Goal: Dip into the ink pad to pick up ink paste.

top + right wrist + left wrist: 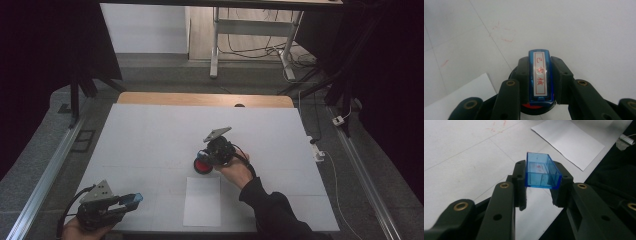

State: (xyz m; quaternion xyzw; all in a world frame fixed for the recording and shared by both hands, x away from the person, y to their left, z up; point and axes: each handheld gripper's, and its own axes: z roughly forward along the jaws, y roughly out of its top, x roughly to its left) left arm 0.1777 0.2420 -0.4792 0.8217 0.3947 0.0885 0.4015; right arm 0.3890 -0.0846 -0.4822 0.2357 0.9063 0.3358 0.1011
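Note:
My left gripper point(131, 200) is at the table's near left corner, shut on a clear blue open-ended cap point(541, 171), which shows as a blue tip point(133, 199) in the high view. My right gripper point(206, 157) is near the table's middle, pointing down, shut on a blue stamp body point(540, 77) with a white label bearing red characters. Under it sits a round black ink pad with a red centre point(202, 165), whose red surface point(531, 107) peeks out below the stamp. Whether the stamp touches the pad I cannot tell.
A white sheet of paper point(202, 200) lies on the white table cover point(150, 135), just in front of the ink pad. Faint red marks point(505, 33) show on the cover. Beyond the table's far wooden edge stand a desk frame point(250, 35) and floor cables.

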